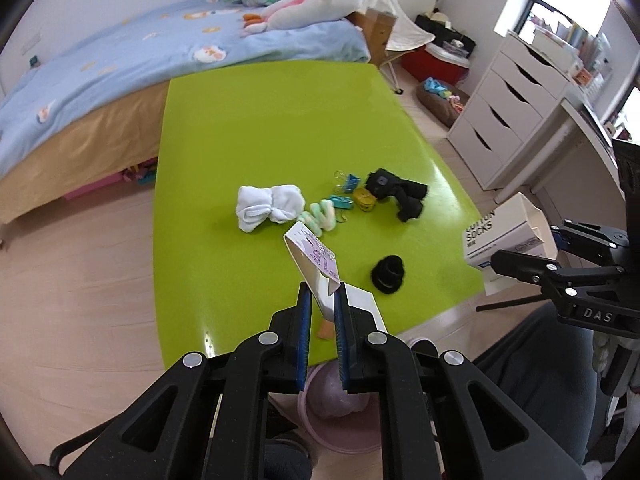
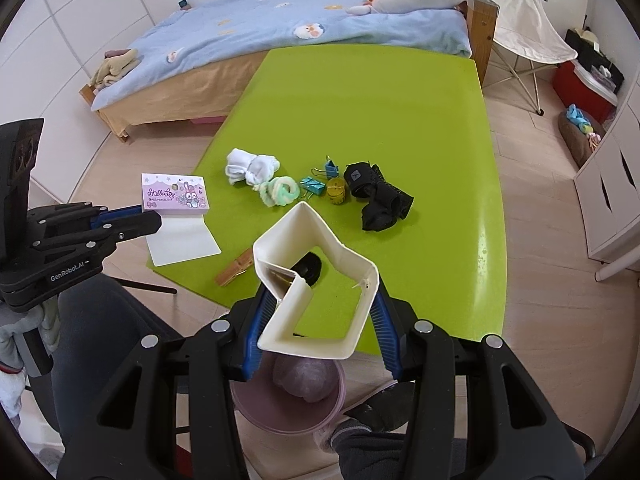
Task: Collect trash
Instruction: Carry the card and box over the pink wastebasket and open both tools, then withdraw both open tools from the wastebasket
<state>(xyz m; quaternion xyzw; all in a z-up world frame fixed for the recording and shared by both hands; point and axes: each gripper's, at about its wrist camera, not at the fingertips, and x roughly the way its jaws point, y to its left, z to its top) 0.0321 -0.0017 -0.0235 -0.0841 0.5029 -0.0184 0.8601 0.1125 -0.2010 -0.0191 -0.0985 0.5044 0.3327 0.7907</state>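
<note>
both pieces of trash are already lifted off the green table (image 2: 400,100), so by my reading the step in hand is carrying them to the pink bin (image 2: 256,416) that stands on the floor at the table's near edge. the next move calls for bringing each box over the bin's mouth and letting the fingers part; the bin sits right below the right gripper, so that box looks closest to dropping.

the right gripper (image 2: 320,320) is fairly wide, its fingers pressing both sides of the empty cotton socks box (image 2: 320,240), which is crushed out of square. the left gripper (image 1: 322,308) is nearly together, pinching the flap of the pink pencil cap box (image 1: 314,252), held up at the table's near left edge.

the socks, binder clips and clothespin (image 2: 234,268) stay on the table.
</note>
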